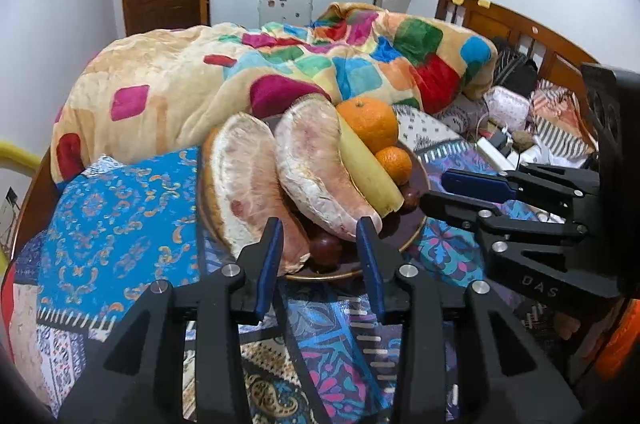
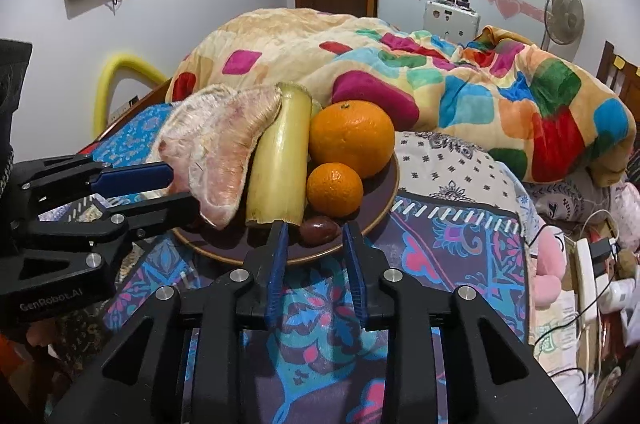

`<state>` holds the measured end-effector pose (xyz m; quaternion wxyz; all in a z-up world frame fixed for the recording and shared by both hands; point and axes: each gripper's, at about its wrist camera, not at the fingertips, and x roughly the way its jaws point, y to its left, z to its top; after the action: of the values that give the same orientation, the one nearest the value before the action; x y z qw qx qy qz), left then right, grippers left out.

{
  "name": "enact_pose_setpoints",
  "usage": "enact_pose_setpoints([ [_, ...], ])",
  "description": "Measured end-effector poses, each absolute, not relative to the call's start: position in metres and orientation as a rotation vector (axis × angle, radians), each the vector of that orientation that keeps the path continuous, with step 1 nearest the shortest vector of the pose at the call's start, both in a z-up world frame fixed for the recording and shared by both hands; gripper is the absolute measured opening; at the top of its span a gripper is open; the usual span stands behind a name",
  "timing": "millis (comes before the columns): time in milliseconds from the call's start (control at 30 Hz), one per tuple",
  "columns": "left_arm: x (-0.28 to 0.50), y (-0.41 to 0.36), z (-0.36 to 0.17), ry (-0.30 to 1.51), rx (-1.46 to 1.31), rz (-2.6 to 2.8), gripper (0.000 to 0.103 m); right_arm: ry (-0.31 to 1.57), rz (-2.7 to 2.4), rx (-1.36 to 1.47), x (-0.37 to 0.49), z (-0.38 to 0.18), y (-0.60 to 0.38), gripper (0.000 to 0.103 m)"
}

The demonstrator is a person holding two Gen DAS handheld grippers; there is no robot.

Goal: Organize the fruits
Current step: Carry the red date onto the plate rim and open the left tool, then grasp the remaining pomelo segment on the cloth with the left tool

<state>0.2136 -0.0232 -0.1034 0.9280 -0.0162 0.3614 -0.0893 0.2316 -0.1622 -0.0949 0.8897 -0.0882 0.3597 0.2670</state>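
Fruits (image 2: 352, 140) crowd plate (image 2: 384, 200) beside quilt (image 1: 240, 72); both tools, left (image 1: 320, 236) and right (image 2: 314, 236), released

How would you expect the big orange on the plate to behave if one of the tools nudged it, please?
The big orange is round, so it would probably roll. It sits near the rim of the plate, so it might go off onto the cloth. Its skin looks firm and pebbled, so likely not fragile or very slippery.
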Motion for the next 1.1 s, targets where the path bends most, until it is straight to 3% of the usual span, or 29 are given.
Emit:
enact_pose_setpoints([
  [500, 0.086, -0.016, 0.011, 0.419, -0.048, -0.123, 0.038, 0.434, 0.544, -0.061, 0.126, 0.020, -0.198, 0.026],
  [633, 0.056, -0.014, 0.028, 0.374, -0.047, -0.119, 0.044, 0.375, 0.565, -0.030, 0.097, 0.038, -0.202, 0.027],
  [833, 0.055, 0.000, 0.020, 0.436, -0.071, -0.104, 0.049, 0.362, 0.576, -0.049, 0.079, 0.036, -0.193, 0.036],
  [1100, 0.117, 0.031, -0.037, 0.640, -0.113, -0.034, 0.060, 0.446, 0.581, -0.053, 0.103, 0.002, -0.187, 0.036],
])
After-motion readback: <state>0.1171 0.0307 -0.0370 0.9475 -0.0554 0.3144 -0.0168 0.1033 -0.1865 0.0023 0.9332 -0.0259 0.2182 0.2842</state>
